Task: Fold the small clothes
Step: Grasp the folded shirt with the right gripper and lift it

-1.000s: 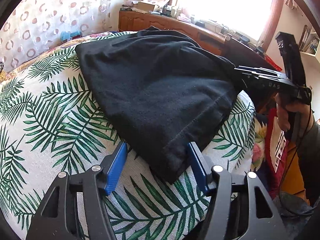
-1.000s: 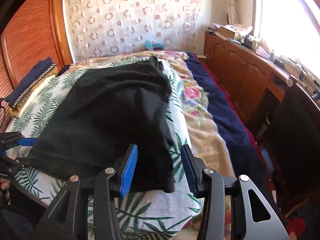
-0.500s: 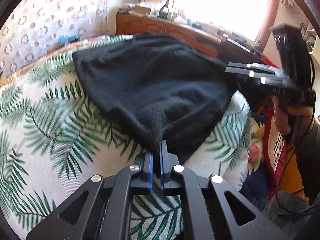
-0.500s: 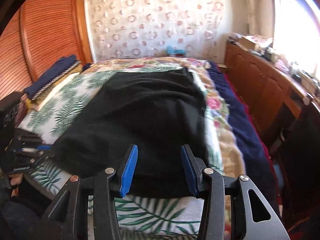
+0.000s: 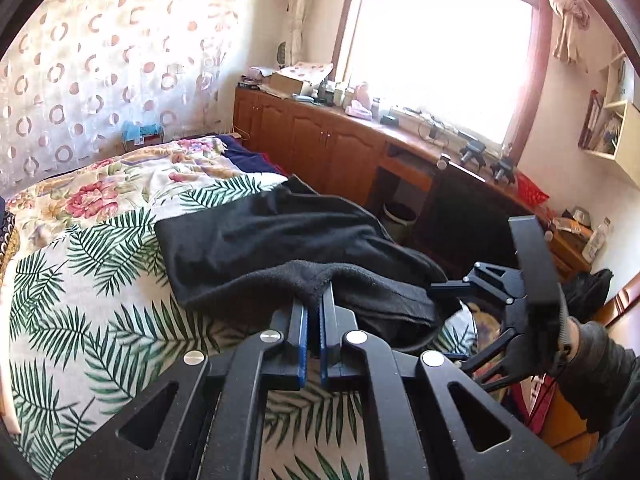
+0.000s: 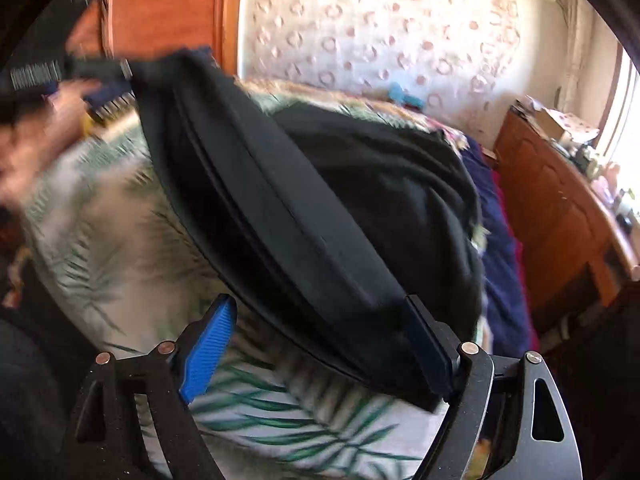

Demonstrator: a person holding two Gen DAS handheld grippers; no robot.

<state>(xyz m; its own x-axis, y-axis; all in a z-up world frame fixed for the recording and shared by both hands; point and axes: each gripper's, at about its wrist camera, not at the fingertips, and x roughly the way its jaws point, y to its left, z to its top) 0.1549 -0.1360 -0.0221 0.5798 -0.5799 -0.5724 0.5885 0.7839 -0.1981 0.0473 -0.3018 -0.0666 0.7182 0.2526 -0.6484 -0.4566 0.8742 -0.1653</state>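
The garment [image 5: 288,236] lies on the leaf-print sheet [image 5: 80,320] mid-frame, its near corner lifted between the left gripper's [image 5: 313,304] fingers. Cabinets [image 5: 320,148] stand behind it, upper right; the right gripper [image 5: 444,290] is right.

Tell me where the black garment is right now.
The black garment lies on the palm-leaf bedspread at mid-frame in the left wrist view. Its near corner is lifted, pinched in the left gripper, and the wooden cabinets stand behind it.
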